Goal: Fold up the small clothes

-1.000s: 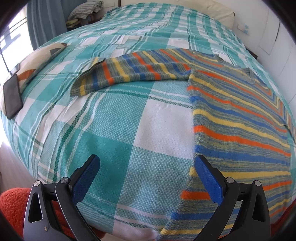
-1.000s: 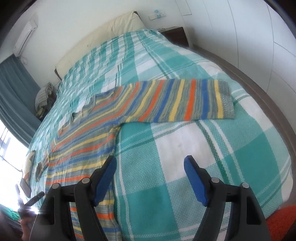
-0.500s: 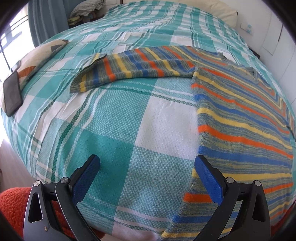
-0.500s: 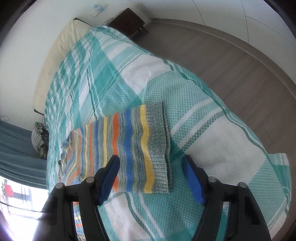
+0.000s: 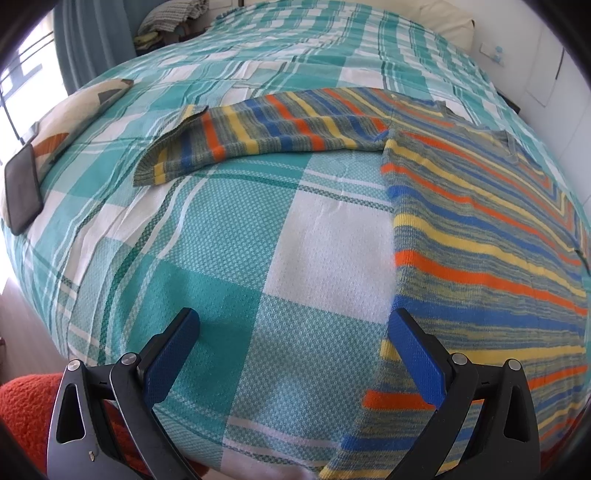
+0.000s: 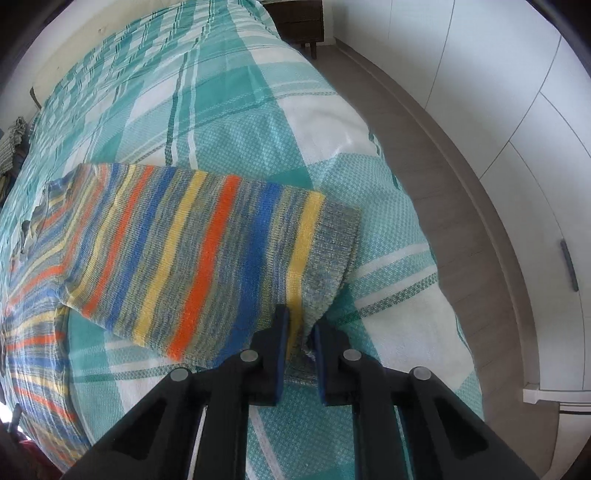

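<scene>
A striped knit sweater (image 5: 480, 229) in grey, blue, yellow and orange lies flat on the bed. Its left sleeve (image 5: 266, 133) stretches out to the left in the left wrist view. My left gripper (image 5: 295, 339) is open and empty, low over the bed, with its right finger at the sweater's left hem edge. In the right wrist view my right gripper (image 6: 300, 325) is shut on the cuff of the other sleeve (image 6: 207, 254) and lifts that end slightly off the bed.
The bed has a teal and white checked cover (image 5: 229, 258). A dark phone (image 5: 22, 192) lies on a patterned pillow (image 5: 74, 118) at the left. White wardrobe doors (image 6: 517, 110) and wood floor (image 6: 461, 206) run along the bed's right side. A dark nightstand (image 6: 299, 18) stands beyond.
My right gripper moved in to the sleeve cuff and closed on it; it was open half a second ago. My left gripper has stayed open and crept slightly forward.
</scene>
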The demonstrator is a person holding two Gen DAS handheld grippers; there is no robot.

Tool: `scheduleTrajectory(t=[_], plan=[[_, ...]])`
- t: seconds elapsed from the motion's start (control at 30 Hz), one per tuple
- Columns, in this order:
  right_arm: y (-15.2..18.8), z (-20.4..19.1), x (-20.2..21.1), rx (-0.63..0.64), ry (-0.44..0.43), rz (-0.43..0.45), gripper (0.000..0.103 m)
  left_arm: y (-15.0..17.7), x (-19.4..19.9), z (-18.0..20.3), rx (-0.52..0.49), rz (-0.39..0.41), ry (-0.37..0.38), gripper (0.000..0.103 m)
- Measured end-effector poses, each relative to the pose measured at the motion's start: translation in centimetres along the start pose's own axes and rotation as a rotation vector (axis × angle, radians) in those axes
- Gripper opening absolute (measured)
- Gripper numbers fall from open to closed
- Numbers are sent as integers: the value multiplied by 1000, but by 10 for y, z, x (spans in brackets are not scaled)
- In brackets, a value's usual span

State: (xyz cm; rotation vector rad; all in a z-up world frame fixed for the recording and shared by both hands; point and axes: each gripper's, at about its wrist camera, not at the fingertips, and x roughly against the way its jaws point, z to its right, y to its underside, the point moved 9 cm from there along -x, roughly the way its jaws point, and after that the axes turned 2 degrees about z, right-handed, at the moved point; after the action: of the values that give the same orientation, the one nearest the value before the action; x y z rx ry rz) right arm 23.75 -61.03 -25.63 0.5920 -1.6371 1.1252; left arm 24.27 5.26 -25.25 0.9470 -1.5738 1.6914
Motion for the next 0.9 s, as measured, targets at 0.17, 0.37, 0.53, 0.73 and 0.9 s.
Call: scheduleTrajectory(t=[0.17,0.37,0.53,0.73,0.9], plan=[[-13,-15,25,-2,19,53,4,0,3,-1,10,3,15,102],[-65,-121,104,55,-206,188,4,-4,1,6,21,-2,57,102],[-82,-284,149,258,-494,227,4,-5,1,9,3,3,49,102],[-53,-403,110,351,-718,42,59,-3,0,3,24,-9,54,102],[-59,-367,95,228,-724,27,59,-4,-2,0,47,-16,71,102]])
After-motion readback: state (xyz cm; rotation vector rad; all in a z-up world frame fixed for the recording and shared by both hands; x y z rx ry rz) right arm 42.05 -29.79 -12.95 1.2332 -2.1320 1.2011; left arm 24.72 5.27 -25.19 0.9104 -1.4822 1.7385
